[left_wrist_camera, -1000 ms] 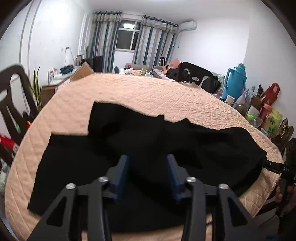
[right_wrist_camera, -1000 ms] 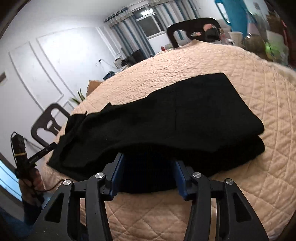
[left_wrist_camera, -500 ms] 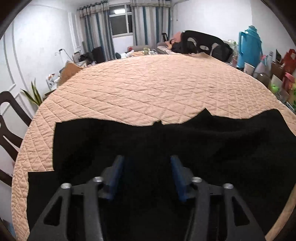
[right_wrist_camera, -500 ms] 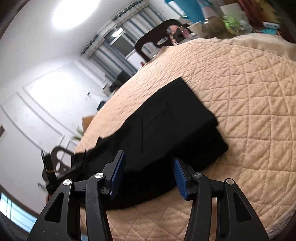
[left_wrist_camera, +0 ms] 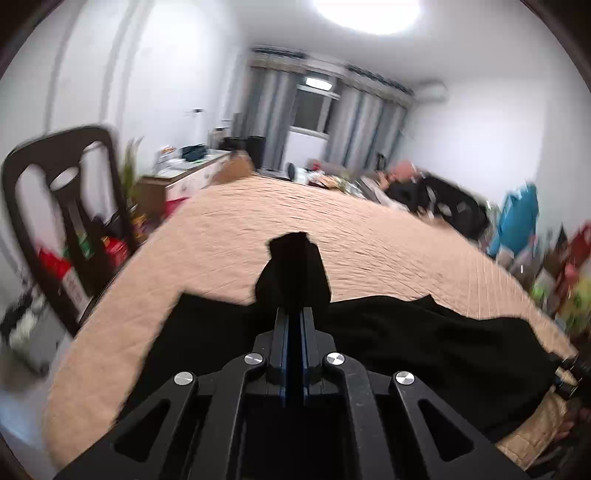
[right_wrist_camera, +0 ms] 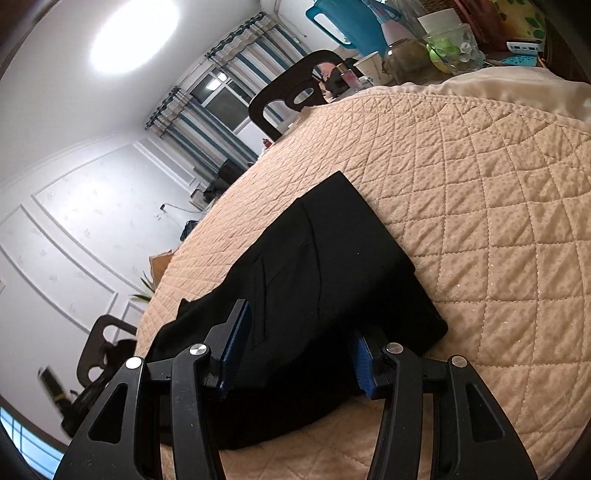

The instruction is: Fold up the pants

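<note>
Black pants (right_wrist_camera: pixel 325 266) lie partly folded on a round table with a quilted peach cover (right_wrist_camera: pixel 480 206). My left gripper (left_wrist_camera: pixel 294 314) is shut on a bunch of the pants cloth (left_wrist_camera: pixel 295 273) and holds it raised above the rest of the pants (left_wrist_camera: pixel 424 354). My right gripper (right_wrist_camera: pixel 299 350) is open, its blue pads astride the near edge of the folded pants, low over the table. The far end of the pants trails toward the left table edge (right_wrist_camera: pixel 166 332).
Dark chairs stand at the table's edge (left_wrist_camera: pixel 62 221) and far side (right_wrist_camera: pixel 295 96). A blue jug (right_wrist_camera: pixel 351 18), cups and jars crowd the far right. A cabinet (left_wrist_camera: pixel 177 181) and a plant stand by the left wall.
My left gripper has shut on the pants cloth and lifted it, and its view has swung up. My right gripper has stayed open at the folded end and come closer.
</note>
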Tool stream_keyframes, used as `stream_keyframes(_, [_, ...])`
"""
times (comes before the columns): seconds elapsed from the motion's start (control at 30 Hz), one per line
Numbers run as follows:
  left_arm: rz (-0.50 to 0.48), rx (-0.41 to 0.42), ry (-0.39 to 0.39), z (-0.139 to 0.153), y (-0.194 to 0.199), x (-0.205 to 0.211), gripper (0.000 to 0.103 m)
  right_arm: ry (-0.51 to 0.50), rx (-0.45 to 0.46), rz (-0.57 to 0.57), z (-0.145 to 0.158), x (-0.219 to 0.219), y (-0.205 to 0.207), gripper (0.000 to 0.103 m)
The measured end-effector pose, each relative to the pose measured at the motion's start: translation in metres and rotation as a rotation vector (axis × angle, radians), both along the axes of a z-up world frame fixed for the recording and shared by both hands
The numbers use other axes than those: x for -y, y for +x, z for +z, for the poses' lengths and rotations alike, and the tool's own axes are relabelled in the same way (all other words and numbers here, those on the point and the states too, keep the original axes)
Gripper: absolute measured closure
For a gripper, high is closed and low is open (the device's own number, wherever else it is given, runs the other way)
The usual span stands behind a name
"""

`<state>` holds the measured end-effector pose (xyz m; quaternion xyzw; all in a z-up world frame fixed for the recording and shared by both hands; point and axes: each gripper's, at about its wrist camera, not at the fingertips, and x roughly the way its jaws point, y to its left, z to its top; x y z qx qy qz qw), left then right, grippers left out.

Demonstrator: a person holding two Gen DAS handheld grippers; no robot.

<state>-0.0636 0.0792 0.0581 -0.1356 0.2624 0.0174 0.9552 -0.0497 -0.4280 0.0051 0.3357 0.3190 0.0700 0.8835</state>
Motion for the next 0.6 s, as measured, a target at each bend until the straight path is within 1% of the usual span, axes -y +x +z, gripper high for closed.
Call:
stream_keyframes(0.1, [0.013, -0.024, -0.090, -0.018, -0.013, -0.029, 0.096, -0.015, -0.002, -0.004, 0.001, -0.001, 0.000, 0.052])
stream_keyframes(0.17, [0.006, -0.048, -0.148, -0.030, -0.008, -0.038, 0.095, -0.021, -0.006, -0.005, 0.001, -0.002, 0.001, 0.052])
stream_keyframes(0.23, [0.013, -0.067, -0.208, -0.040, -0.003, -0.043, 0.090, -0.024, -0.011, -0.008, 0.002, -0.002, 0.001, 0.052])
stream_keyframes(0.27, [0.012, -0.064, -0.234, -0.043, -0.004, -0.044, 0.077, -0.026, -0.013, -0.010, 0.002, -0.002, 0.002, 0.052])
stream_keyframes(0.3, [0.013, -0.061, -0.255, -0.045, -0.004, -0.044, 0.062, -0.027, -0.013, -0.012, 0.002, -0.002, 0.002, 0.052])
stream_keyframes(0.37, [0.012, -0.052, -0.306, -0.050, -0.007, -0.044, 0.053, -0.027, -0.013, -0.014, 0.001, -0.001, 0.002, 0.052])
stream_keyframes(0.4, [0.010, -0.050, -0.326, -0.051, -0.007, -0.043, 0.053, -0.028, -0.013, -0.014, 0.002, -0.001, 0.002, 0.052])
stream_keyframes(0.43, [0.016, -0.045, -0.338, -0.050, -0.010, -0.042, 0.052, -0.028, -0.013, -0.013, 0.002, 0.000, 0.002, 0.052])
stream_keyframes(0.47, [0.021, -0.038, -0.342, -0.048, -0.012, -0.040, 0.047, -0.026, -0.013, -0.013, 0.002, 0.000, 0.002, 0.052])
stream_keyframes(0.5, [0.025, -0.035, -0.331, -0.047, -0.011, -0.039, 0.046, -0.025, -0.012, -0.015, 0.001, 0.000, 0.002, 0.052])
stream_keyframes(0.53, [0.040, -0.046, -0.301, -0.047, -0.008, -0.037, 0.046, -0.025, -0.011, -0.019, 0.001, 0.001, 0.002, 0.052])
stream_keyframes(0.57, [0.061, -0.056, -0.279, -0.048, -0.006, -0.037, 0.047, -0.027, -0.010, -0.023, 0.001, 0.002, 0.002, 0.052])
stream_keyframes(0.6, [0.081, -0.072, -0.269, -0.051, -0.003, -0.038, 0.054, -0.028, -0.010, -0.029, 0.001, 0.003, 0.002, 0.052])
